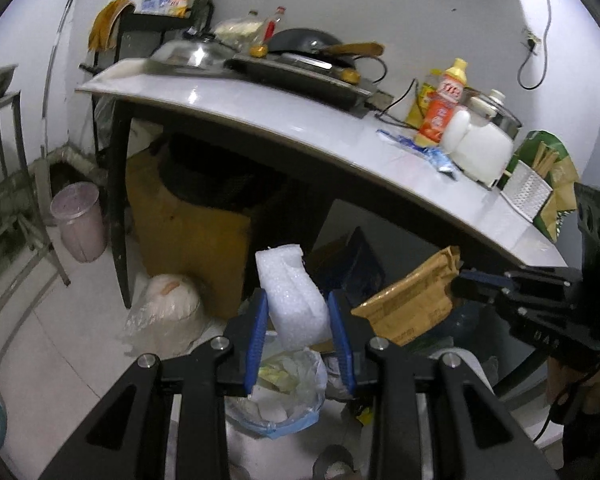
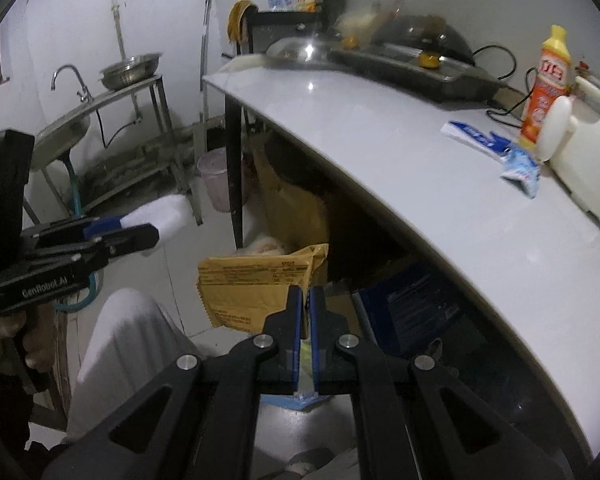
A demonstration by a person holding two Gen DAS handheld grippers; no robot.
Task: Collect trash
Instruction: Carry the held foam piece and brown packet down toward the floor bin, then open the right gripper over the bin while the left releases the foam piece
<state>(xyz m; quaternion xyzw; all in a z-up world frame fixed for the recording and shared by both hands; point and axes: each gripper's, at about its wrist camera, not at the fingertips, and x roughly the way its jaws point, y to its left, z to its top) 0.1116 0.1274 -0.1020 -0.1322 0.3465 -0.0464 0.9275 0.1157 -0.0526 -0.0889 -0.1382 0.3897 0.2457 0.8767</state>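
Observation:
My left gripper (image 1: 298, 300) is shut on a white foam piece (image 1: 284, 268), which stands upright between the blue pads. Directly below it is a trash bag (image 1: 296, 376) with a blue rim, holding wrappers. To the right, my right gripper (image 1: 464, 286) pinches a yellow-brown padded envelope (image 1: 412, 308) by its edge. In the right wrist view the right gripper (image 2: 305, 292) is shut on the envelope (image 2: 252, 284), above the bag's blue rim (image 2: 300, 398). The left gripper (image 2: 140, 228) with the foam piece (image 2: 168, 210) shows at the left.
A white table (image 1: 300, 120) overhangs the bag, carrying a stove, a detergent bottle (image 2: 548, 80) and blue wrappers (image 2: 480, 138). Under it are a brown sack and a blue box (image 2: 412, 308). A pink bin (image 1: 80, 220), a white bag (image 1: 168, 312) and a sink (image 2: 60, 132) stand left.

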